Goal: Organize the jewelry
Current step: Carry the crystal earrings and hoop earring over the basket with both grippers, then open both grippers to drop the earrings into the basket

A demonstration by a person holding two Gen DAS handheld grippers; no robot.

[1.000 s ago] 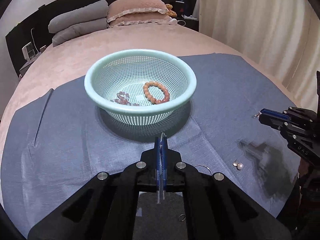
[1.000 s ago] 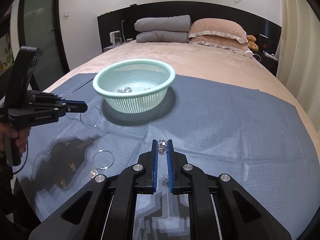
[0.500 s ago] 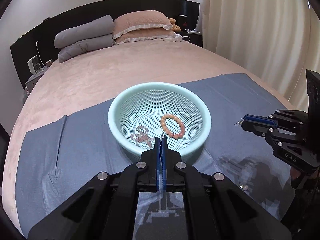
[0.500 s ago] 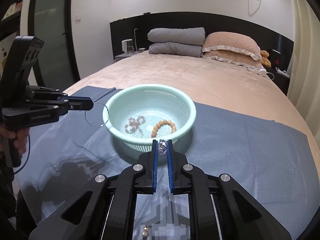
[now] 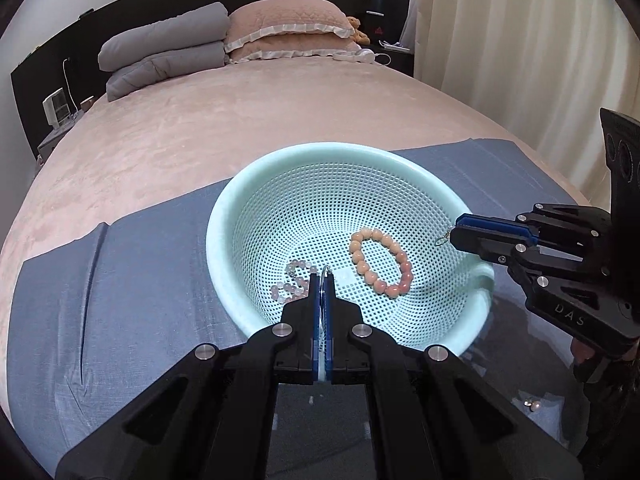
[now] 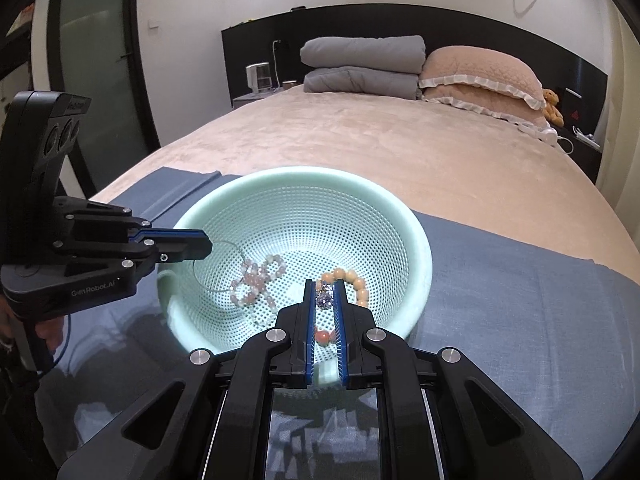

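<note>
A mint-green perforated basket (image 5: 248, 216) (image 6: 416, 240) stands on a blue-grey cloth on the bed. Inside lie an orange bead bracelet (image 5: 380, 260) (image 6: 352, 278) and a pale pink bead bracelet (image 5: 294, 284) (image 6: 256, 280). My left gripper (image 5: 323, 280) (image 6: 206, 246) is shut on a thin wire hoop (image 6: 218, 268) that hangs over the basket's left side. My right gripper (image 6: 325, 292) (image 5: 454, 234) is shut on a small crystal earring (image 6: 324, 300) above the basket's near right side.
A small pearl earring (image 5: 532, 403) lies on the cloth (image 5: 120, 300) at the near right. Grey folded duvets (image 6: 360, 64) and pink pillows (image 6: 480, 76) lie at the head of the bed. Curtains (image 5: 540, 60) hang on the right.
Both grippers have risen and moved forward from over the cloth to over the basket, each still holding its piece. The basket now fills the middle of both views.
</note>
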